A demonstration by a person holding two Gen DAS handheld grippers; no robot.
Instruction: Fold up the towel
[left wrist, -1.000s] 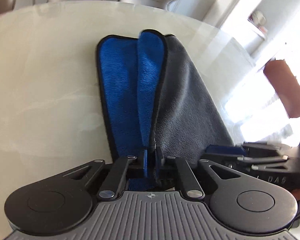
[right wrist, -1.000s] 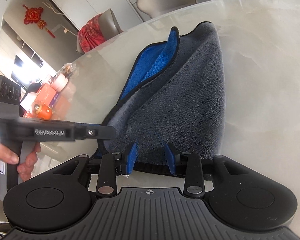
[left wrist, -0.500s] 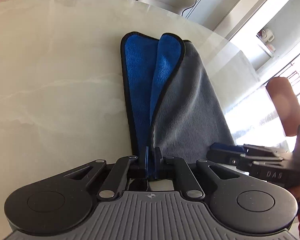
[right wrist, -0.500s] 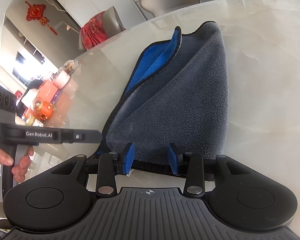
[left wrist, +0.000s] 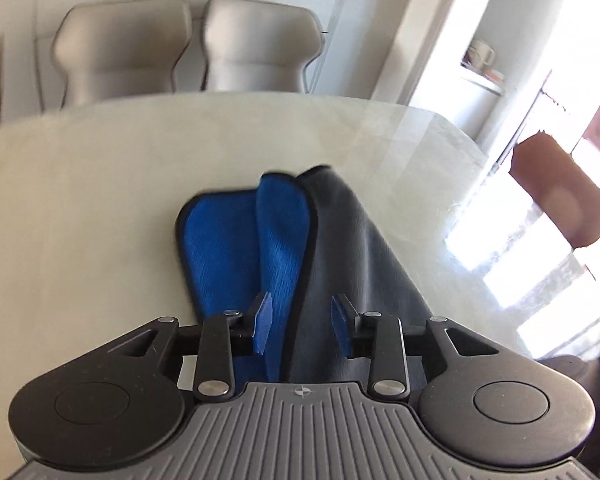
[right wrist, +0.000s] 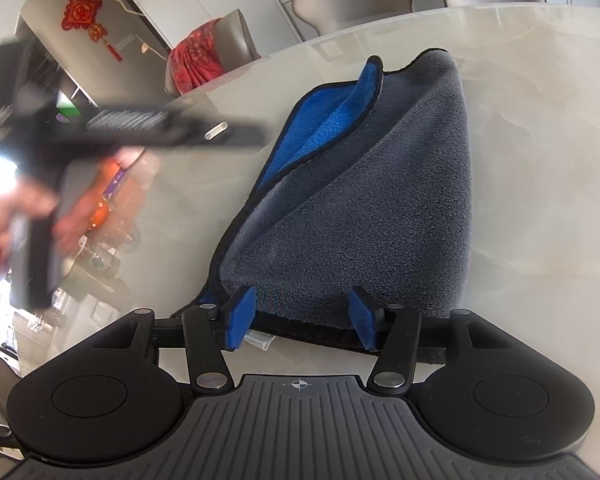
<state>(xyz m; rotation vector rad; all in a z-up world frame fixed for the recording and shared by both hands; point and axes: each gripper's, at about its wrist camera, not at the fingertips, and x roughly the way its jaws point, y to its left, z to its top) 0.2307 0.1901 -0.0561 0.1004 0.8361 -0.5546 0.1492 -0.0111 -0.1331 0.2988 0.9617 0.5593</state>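
- Both tools had let go, I judged, because the fold was laid.
- Left gripper (left wrist: 300, 322): I had its fingers spread apart over the towel (left wrist: 260, 248), clamping nothing.
- Towel lay on the table (right wrist: 540, 120), grey face up, blue lining peeking out.
- Right gripper (right wrist: 302, 318): fingers apart astride the near hem.

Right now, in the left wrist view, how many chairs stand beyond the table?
2 clearly: left beige chair and right beige chair, side by side behind the table. A sliver at the left edge may be another.
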